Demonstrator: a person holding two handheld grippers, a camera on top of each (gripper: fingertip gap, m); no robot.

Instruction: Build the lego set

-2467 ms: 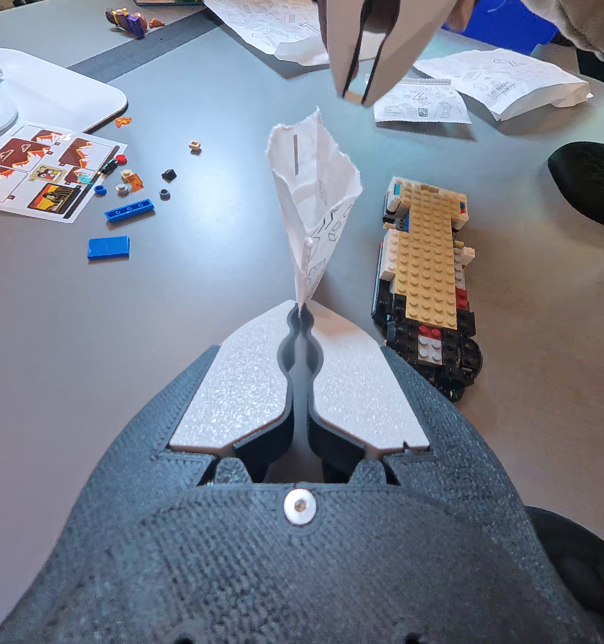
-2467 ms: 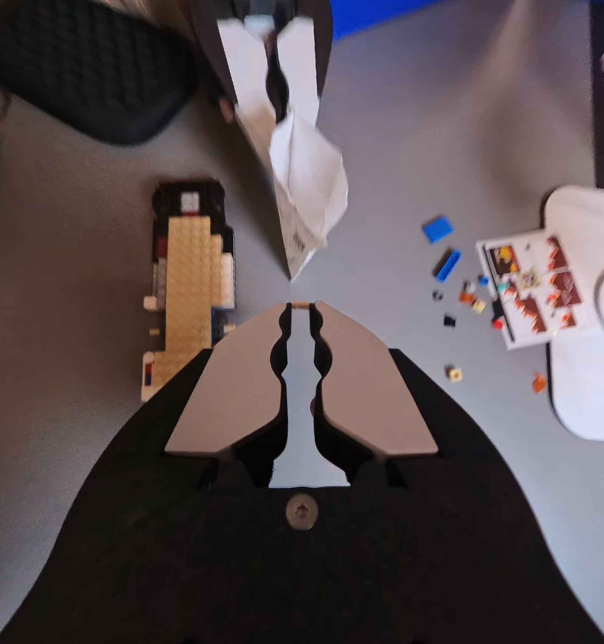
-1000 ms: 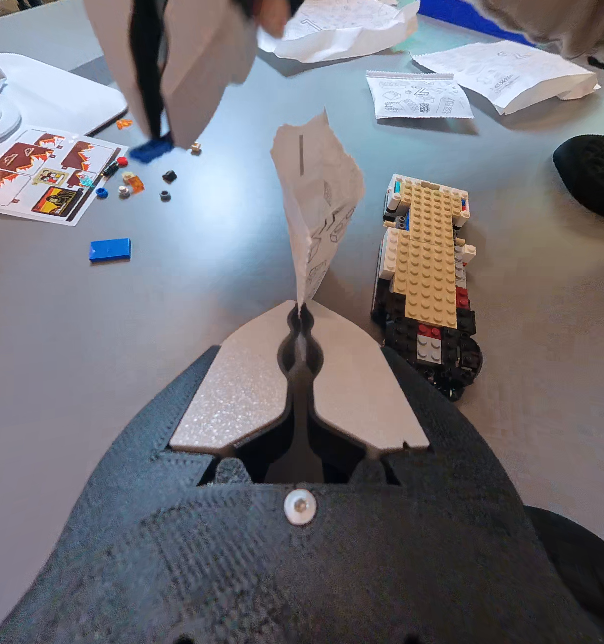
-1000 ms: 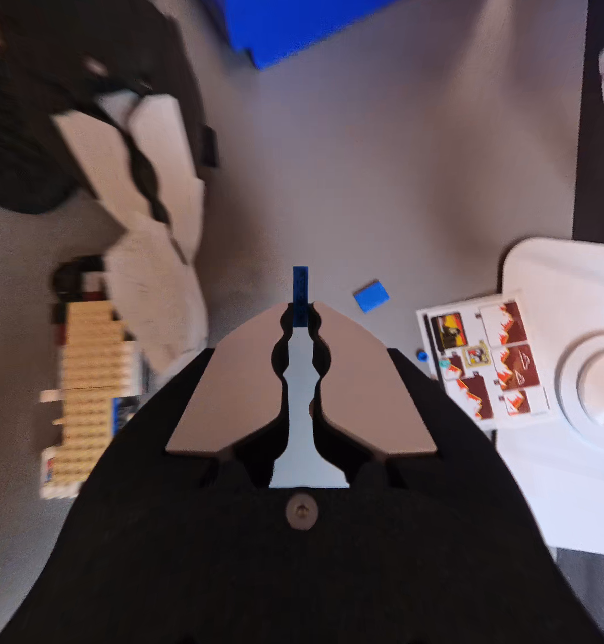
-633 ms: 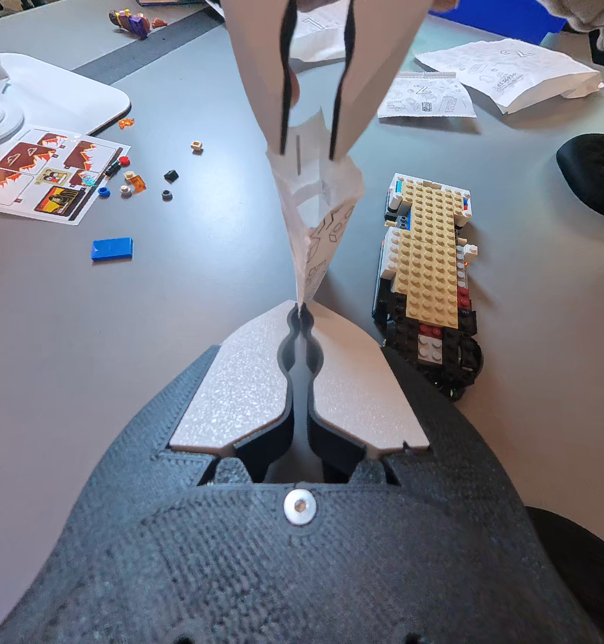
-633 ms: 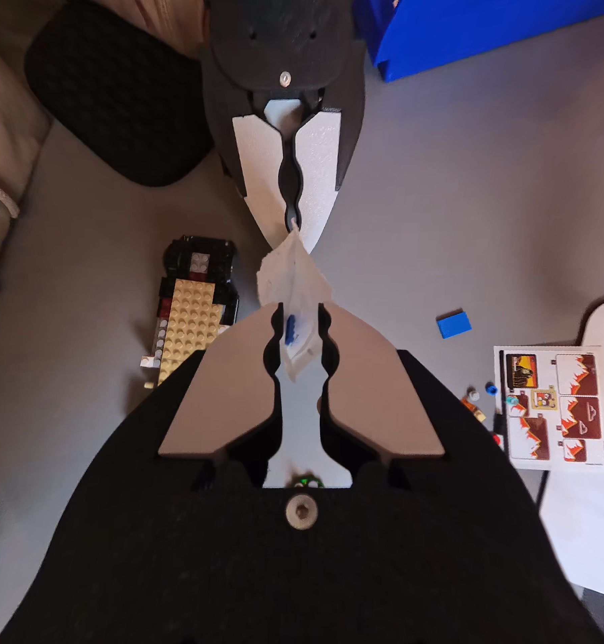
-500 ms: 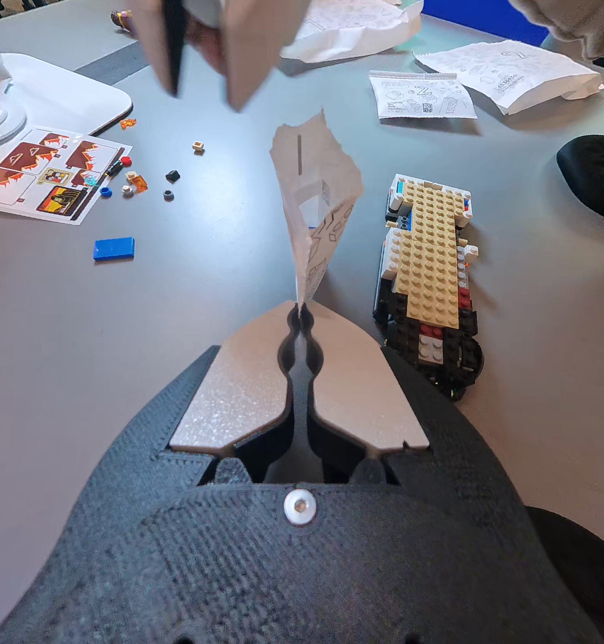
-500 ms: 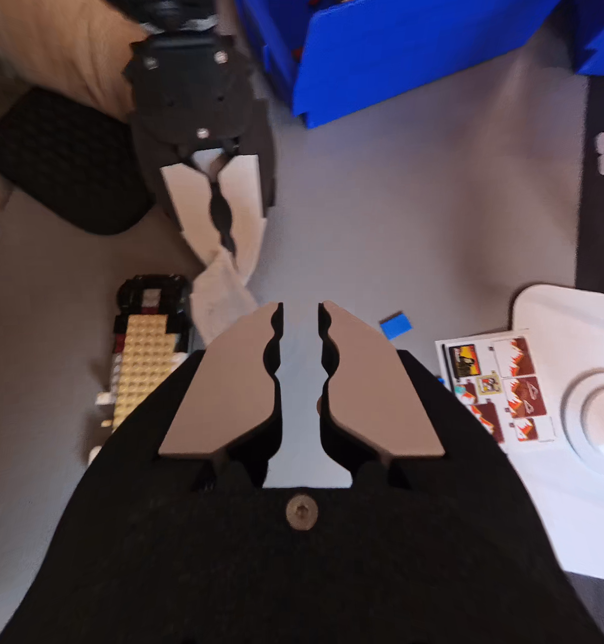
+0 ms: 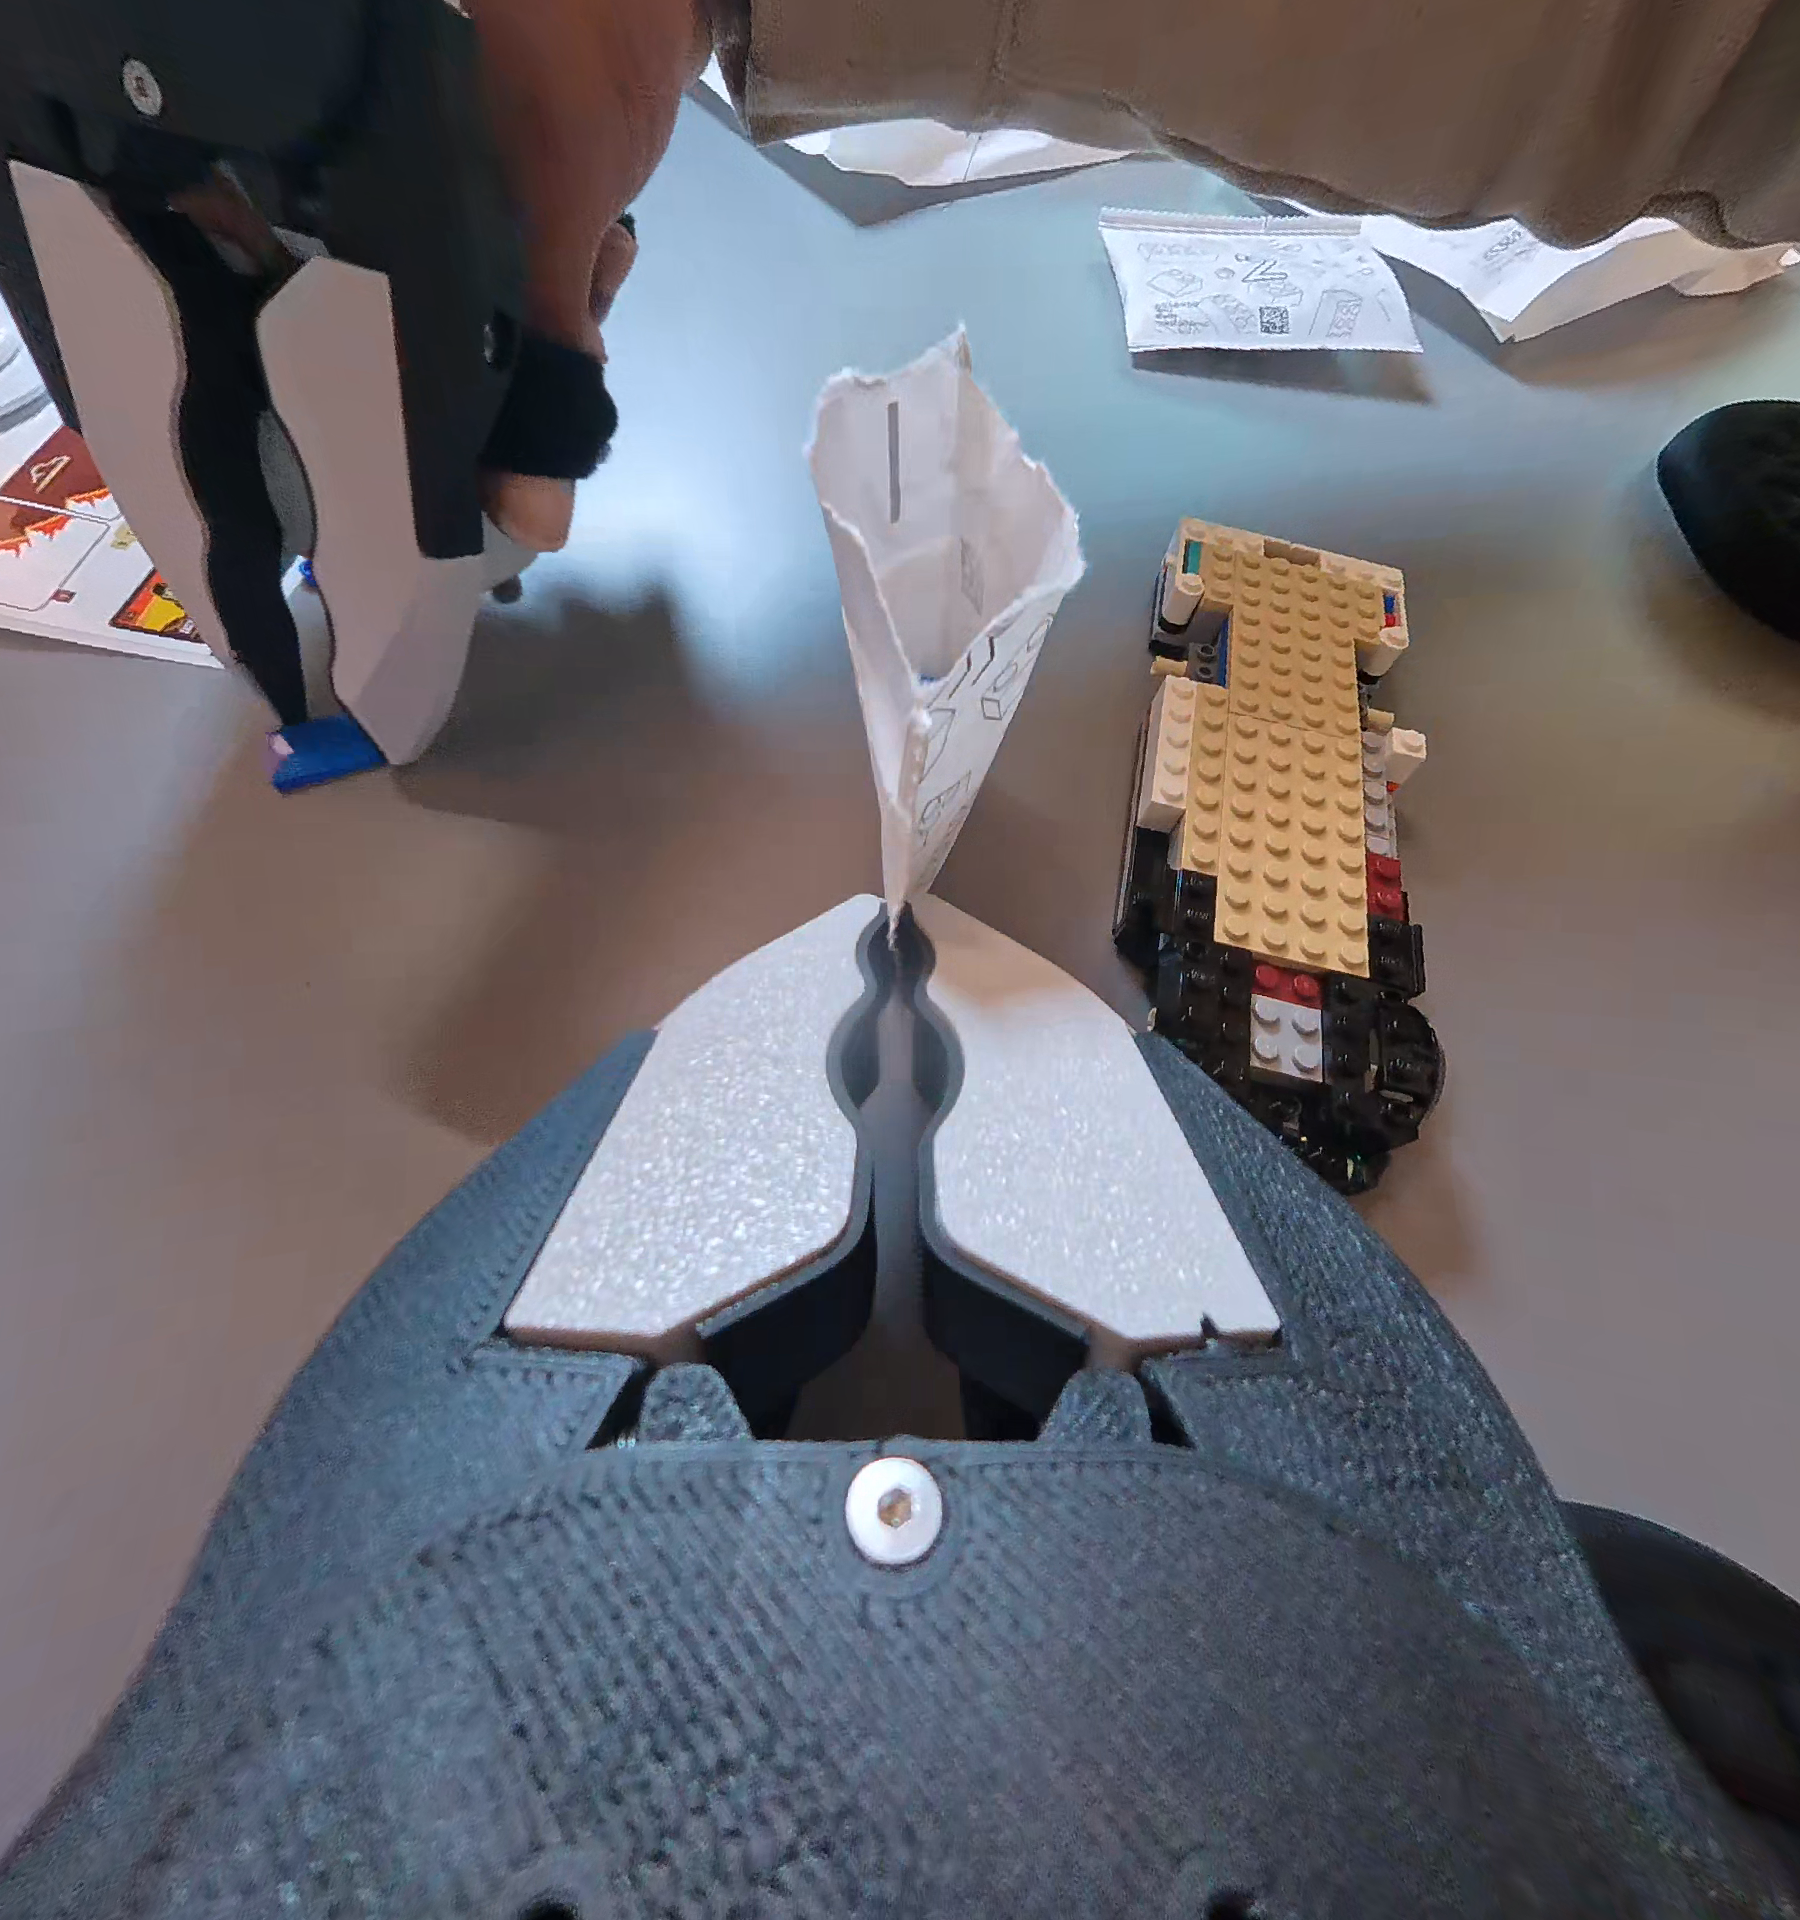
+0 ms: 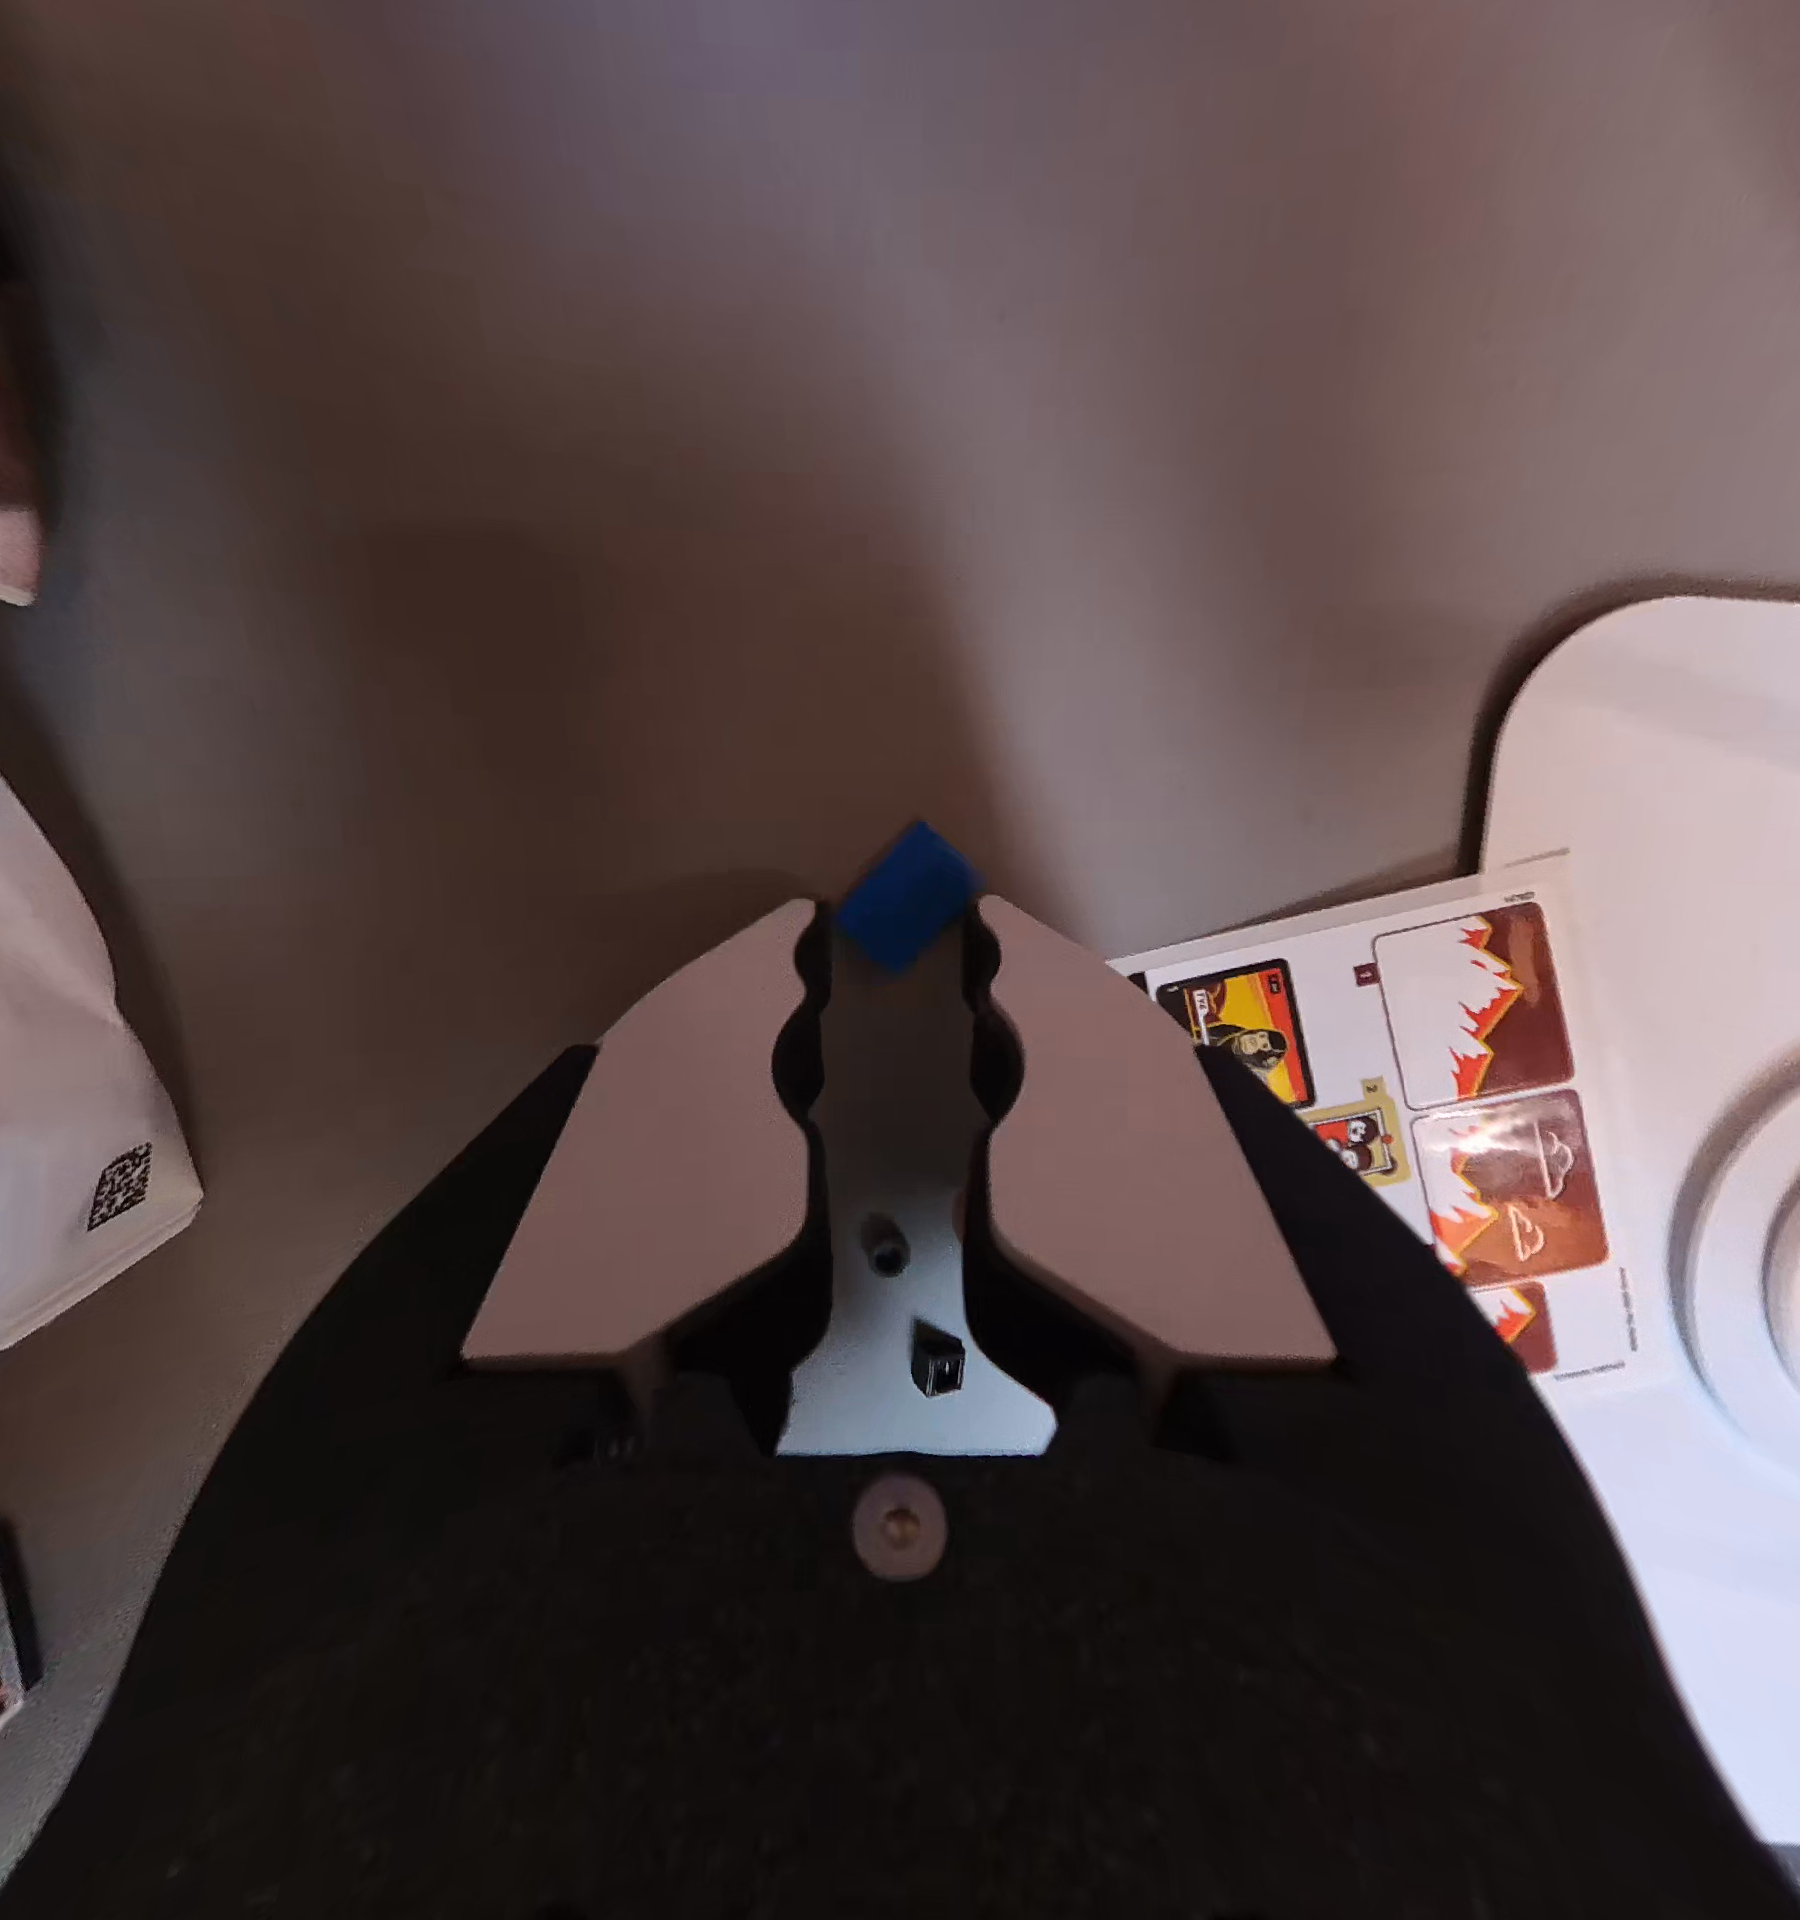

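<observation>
1. Blue plate, a small flat toy-brick piece, lies on the grey table right at the tips of our right gripper, partly between its two fingers.
2. We see it turned cornerwise to the jaws: one corner points back into the gap and the opposite corner points away from us, so its edges run diagonal to the pads.
3. Our right gripper stands open around it. The right pad looks to be at the plate's corner and a sliver of gap shows on the left side, so we count nothing as gripped.
4. From the left wrist view, the same fingers come steeply down onto the plate, which rests flat on the table.
5. Our left gripper is pinched shut on the bottom corner of a torn white paper bag, mouth upward, well apart from the plate.
6. A tan-and-black brick model lies beside the bag, and a sticker sheet lies just right of the right gripper.
</observation>
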